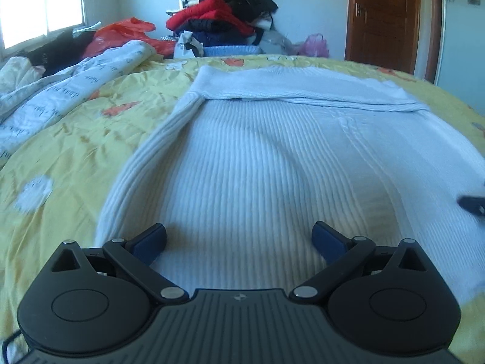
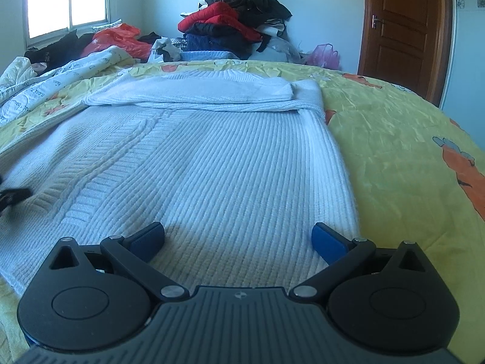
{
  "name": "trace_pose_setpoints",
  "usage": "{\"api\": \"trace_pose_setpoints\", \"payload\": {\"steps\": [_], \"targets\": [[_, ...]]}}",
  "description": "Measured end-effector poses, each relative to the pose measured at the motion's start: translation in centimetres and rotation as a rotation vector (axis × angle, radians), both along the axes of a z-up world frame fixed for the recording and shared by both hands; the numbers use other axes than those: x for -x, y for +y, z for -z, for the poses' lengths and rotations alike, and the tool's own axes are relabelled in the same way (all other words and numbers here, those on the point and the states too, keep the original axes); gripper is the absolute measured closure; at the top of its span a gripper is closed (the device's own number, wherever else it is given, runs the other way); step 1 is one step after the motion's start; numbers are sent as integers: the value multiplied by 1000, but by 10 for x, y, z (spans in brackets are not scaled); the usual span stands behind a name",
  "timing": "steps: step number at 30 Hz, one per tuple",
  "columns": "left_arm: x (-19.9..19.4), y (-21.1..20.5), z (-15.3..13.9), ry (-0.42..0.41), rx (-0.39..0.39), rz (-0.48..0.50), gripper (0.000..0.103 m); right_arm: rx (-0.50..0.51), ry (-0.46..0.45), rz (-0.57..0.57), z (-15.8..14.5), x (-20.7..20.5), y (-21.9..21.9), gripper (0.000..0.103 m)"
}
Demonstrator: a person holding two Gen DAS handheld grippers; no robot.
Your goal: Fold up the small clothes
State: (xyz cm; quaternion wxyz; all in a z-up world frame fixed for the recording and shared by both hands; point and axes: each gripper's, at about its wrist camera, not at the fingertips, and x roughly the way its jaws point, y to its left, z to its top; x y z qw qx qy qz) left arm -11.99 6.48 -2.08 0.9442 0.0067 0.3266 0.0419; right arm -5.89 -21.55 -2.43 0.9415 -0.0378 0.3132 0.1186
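Observation:
A white ribbed knit sweater lies flat on the yellow bedsheet, with its sleeves folded across the far end. My left gripper hovers open over the sweater's near left part, nothing between its blue pads. My right gripper hovers open over the near right part, close to the sweater's right edge. A dark tip of the right gripper shows at the right edge of the left wrist view, and a tip of the left gripper at the left edge of the right wrist view.
A crumpled white printed quilt lies at the left of the bed. Behind the bed stands a pile of red and black clothes, with orange bags beside it. A brown door is at the far right.

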Motion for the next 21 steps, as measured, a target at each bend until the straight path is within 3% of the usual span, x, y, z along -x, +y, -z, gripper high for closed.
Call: {"api": "trace_pose_setpoints", "payload": {"steps": [14,17,21], "targets": [[62,6,-3,-8,-25,56,0,-22,-5,2,-3,5,-3,2],[70,14,-9,15,-14,111,0,-55,-2,-14,-5,19,-8,2],[85,31,-21,20,-25,136,0,5,-10,-92,-5,51,-10,1]]}}
